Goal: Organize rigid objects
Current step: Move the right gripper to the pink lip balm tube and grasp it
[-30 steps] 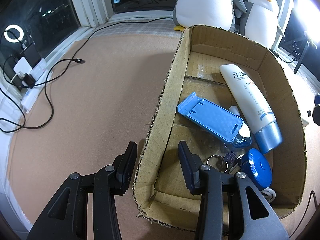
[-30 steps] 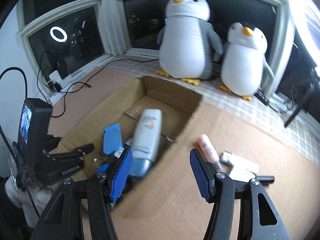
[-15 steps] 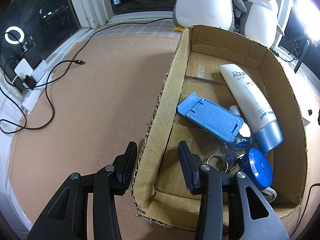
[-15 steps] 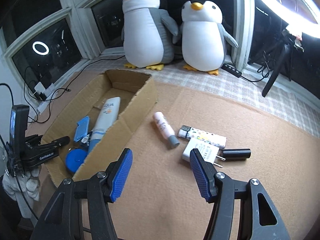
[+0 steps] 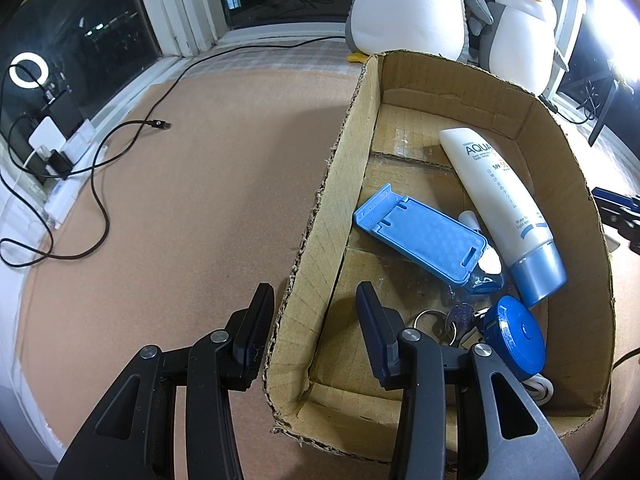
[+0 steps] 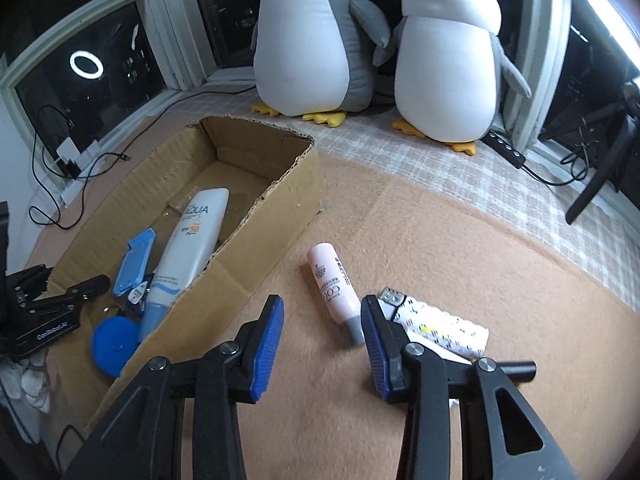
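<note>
A cardboard box [image 5: 320, 208] [image 6: 276, 216] holds a white sunscreen tube [image 5: 496, 204] [image 6: 192, 240], a blue phone stand [image 5: 420, 236] [image 6: 134, 260], a blue round tape measure [image 5: 516, 336] [image 6: 112, 344] and keys [image 5: 448, 320]. My left gripper [image 5: 316, 312] is open and straddles the box's left wall at its near corner. My right gripper [image 6: 322, 320] is open and empty, low over the mat. A pink tube [image 6: 334, 288] lies just ahead between its fingers. A white patterned stick [image 6: 436, 324], a white charger and a black cylinder [image 6: 516, 370] lie behind its right finger.
Two plush penguins [image 6: 444, 60] stand at the back by the window. Black cables [image 5: 100, 184] and a power strip [image 5: 60, 196] lie at the left edge of the brown mat [image 5: 180, 208]. A tripod leg [image 6: 596, 184] stands at the far right.
My right gripper has swung right, away from the box, and dropped lower toward the pink tube and the other loose items. My left gripper has stayed at the box wall.
</note>
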Available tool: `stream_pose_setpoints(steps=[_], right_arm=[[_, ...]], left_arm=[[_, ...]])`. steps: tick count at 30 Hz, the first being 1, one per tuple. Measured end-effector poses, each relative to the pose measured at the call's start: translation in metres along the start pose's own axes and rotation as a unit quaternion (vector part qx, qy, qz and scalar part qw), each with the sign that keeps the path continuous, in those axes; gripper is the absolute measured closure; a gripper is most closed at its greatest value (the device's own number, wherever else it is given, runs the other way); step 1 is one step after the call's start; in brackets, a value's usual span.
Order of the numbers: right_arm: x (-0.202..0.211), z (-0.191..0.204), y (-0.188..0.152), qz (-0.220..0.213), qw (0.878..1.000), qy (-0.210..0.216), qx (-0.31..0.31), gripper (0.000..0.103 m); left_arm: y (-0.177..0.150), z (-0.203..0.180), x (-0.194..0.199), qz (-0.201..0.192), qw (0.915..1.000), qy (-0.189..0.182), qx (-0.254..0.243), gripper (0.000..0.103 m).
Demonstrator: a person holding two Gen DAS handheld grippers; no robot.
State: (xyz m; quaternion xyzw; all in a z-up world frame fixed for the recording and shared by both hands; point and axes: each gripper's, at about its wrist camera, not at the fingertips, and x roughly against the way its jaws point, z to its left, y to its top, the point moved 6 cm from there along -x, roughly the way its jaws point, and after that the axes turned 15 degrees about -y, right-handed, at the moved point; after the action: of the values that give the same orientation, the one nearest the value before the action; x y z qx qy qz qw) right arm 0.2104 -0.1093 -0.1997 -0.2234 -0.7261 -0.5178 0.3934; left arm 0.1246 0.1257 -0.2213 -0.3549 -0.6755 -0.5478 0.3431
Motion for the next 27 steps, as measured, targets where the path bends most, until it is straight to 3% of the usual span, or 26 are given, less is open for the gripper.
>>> stream_pose_setpoints(steps=[15, 19, 27], right_arm=[[-0.029, 0.009, 0.01, 0.02, 1.0, -0.007, 0.023, 0.07], [-0.034, 0.013, 0.008, 0.031, 0.999, -0.002, 0.026, 0.081], [-0.037, 0.018, 0.004, 0.041, 0.999, -0.011, 0.028, 0.085]], left_arm=[[0.0, 0.0, -0.001, 0.0, 1.0, 0.0, 0.001, 0.061], [0.0, 0.0, -0.001, 0.0, 1.0, 0.0, 0.002, 0.061], [0.0, 0.0, -0.001, 0.0, 1.0, -0.001, 0.002, 0.061]])
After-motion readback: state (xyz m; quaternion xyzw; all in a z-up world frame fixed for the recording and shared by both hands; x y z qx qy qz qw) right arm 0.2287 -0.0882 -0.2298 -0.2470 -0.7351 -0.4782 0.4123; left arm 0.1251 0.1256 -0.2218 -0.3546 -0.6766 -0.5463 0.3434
